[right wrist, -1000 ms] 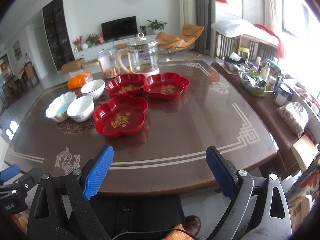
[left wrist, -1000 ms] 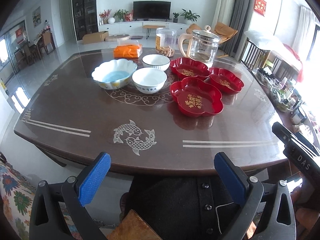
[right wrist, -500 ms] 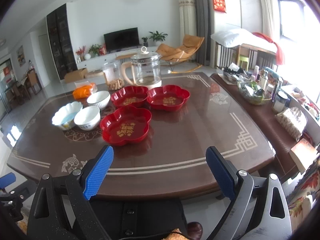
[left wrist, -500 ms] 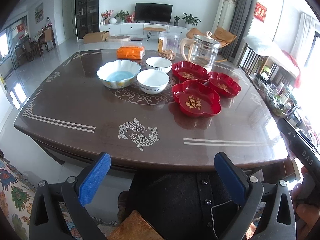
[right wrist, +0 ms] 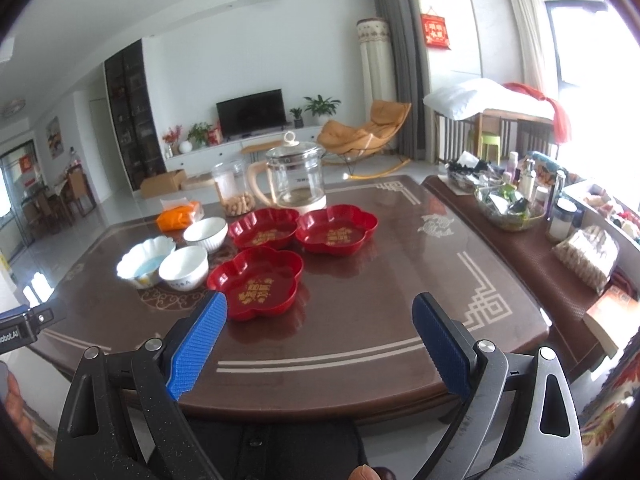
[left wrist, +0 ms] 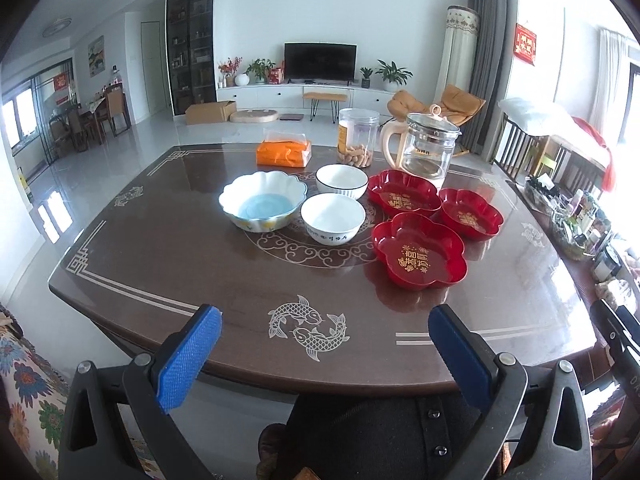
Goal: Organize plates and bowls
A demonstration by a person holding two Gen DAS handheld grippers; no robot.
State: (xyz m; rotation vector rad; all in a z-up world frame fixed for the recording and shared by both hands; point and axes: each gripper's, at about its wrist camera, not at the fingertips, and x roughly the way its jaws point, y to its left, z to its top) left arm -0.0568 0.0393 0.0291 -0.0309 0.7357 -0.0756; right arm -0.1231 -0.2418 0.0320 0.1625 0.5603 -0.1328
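The dark table [left wrist: 168, 256] stretches ahead of my left claw [left wrist: 324, 354] and right claw [right wrist: 320, 340], both spread wide, holding nothing. Three red plates [left wrist: 418, 256] lie beyond, right of centre; three bowls [left wrist: 262, 204] cluster left.

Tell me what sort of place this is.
Most likely a home's open living and dining room: a dark dining table set with bowls and red plates, a television on a low cabinet, and an orange lounge chair.

Glossy red plastic plates [left wrist: 419, 256] on polished dark table [left wrist: 168, 248]
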